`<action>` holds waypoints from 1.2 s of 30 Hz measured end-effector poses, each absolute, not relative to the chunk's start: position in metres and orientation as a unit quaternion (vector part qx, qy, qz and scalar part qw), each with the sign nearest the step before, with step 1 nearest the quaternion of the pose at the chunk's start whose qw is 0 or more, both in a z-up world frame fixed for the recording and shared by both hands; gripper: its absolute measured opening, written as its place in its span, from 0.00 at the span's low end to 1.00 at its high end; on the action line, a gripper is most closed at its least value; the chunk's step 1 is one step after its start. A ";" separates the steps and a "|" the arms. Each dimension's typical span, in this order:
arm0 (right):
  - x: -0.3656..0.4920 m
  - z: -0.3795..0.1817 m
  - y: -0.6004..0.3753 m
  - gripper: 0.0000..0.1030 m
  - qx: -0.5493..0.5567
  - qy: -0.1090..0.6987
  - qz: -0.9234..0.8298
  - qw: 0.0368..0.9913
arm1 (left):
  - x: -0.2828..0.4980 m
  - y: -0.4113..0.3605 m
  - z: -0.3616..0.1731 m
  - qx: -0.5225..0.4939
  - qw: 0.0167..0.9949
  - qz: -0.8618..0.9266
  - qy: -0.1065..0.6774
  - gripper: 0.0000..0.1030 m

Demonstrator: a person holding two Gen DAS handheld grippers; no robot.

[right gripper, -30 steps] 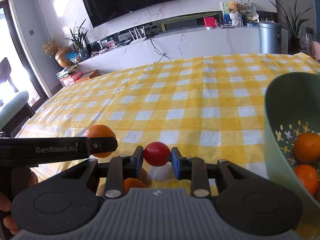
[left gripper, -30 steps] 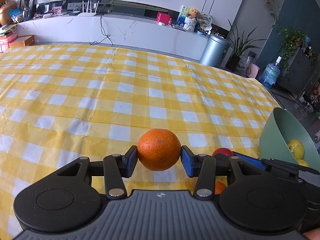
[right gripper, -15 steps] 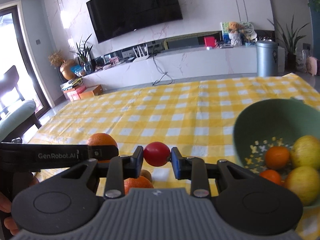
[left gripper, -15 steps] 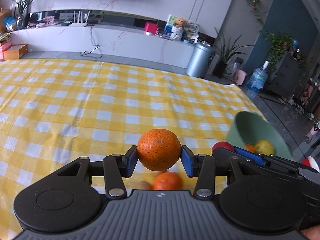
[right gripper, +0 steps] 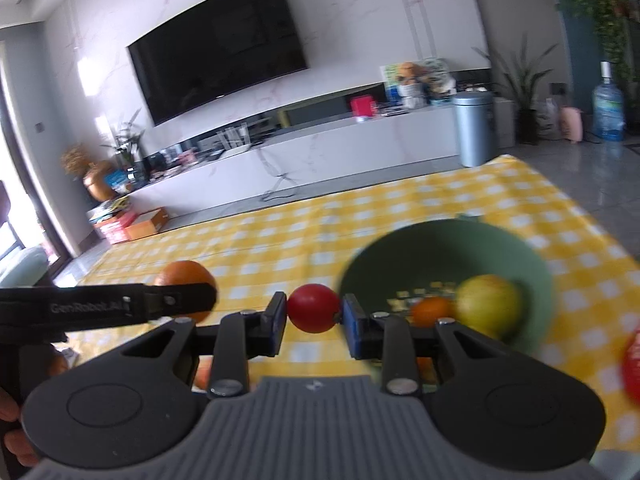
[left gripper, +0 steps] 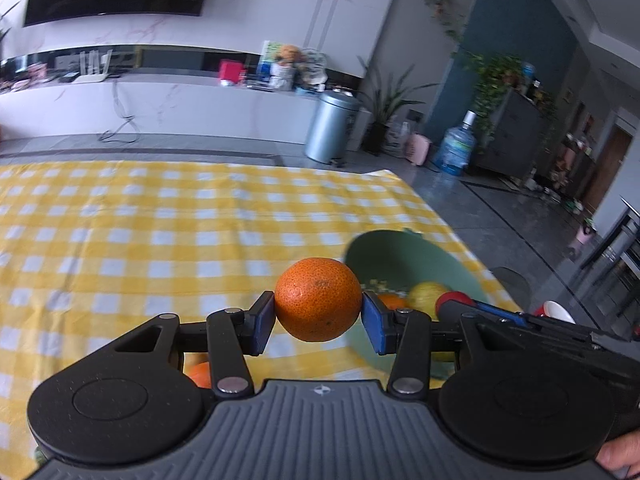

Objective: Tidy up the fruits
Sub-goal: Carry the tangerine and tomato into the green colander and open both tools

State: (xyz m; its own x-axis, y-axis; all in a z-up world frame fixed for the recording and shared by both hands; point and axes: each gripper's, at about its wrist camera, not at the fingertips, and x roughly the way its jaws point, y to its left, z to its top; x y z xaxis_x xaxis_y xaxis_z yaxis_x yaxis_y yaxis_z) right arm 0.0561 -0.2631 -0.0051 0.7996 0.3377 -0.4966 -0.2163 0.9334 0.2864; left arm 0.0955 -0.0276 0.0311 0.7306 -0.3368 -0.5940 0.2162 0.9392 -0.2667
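My left gripper (left gripper: 318,318) is shut on an orange (left gripper: 318,299) and holds it in the air beside the near left rim of a green bowl (left gripper: 400,248). My right gripper (right gripper: 314,318) is shut on a small red fruit (right gripper: 314,308) and holds it just left of the green bowl (right gripper: 528,264). The bowl holds a yellow-green fruit (right gripper: 490,304) and a small orange fruit (right gripper: 430,311). The right gripper's red fruit (left gripper: 450,300) shows in the left wrist view, and the left gripper's orange (right gripper: 184,276) shows in the right wrist view.
The table has a yellow and white checked cloth (left gripper: 140,232). An orange fruit (left gripper: 200,374) lies on it under the left gripper. A red object (right gripper: 632,364) is at the right edge. A red and white cup (left gripper: 554,311) shows beyond the table's right edge.
Both grippers have risen and swung right toward the green bowl, each still holding its fruit. More of the bowl's inside shows now.
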 end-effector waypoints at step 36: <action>0.136 -0.038 -0.333 0.26 0.040 0.416 0.048 0.907 | 0.177 -0.145 -0.028 0.065 0.867 -0.202 0.452 0.51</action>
